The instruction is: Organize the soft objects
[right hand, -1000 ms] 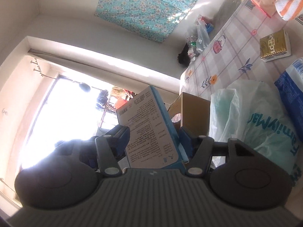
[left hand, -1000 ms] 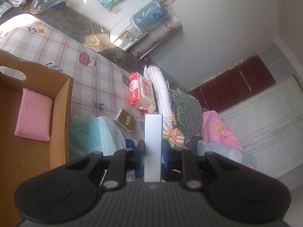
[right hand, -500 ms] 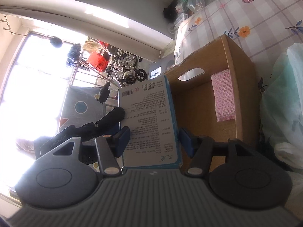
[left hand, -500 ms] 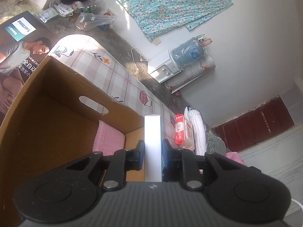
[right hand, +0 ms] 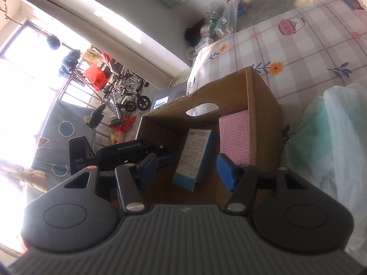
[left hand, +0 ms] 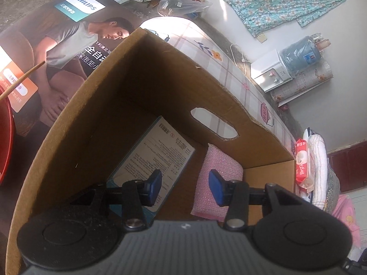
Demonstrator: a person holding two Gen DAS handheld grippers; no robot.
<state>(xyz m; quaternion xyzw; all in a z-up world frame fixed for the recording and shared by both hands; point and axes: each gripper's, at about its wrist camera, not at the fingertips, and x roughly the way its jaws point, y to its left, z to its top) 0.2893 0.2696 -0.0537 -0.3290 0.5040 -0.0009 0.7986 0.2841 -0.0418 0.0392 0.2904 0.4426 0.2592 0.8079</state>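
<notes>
An open cardboard carton stands on the checked bedsheet. Inside it a blue-edged printed box rests with its text side up, beside a pink knitted pad. My left gripper hangs over the carton with its jaws opening; the pads are off the printed box and nothing is between them. Its black body shows in the right wrist view at the carton's left. My right gripper stands open above the carton's near edge and holds nothing.
A pale green plastic bag lies right of the carton on the bedsheet. A red wipes pack and folded cloths lie further along the bed. A large Philips box and a red basin flank the carton.
The left gripper came over the carton, went down and let go of the printed box, which now lies inside. The right gripper swung toward the carton and stayed open.
</notes>
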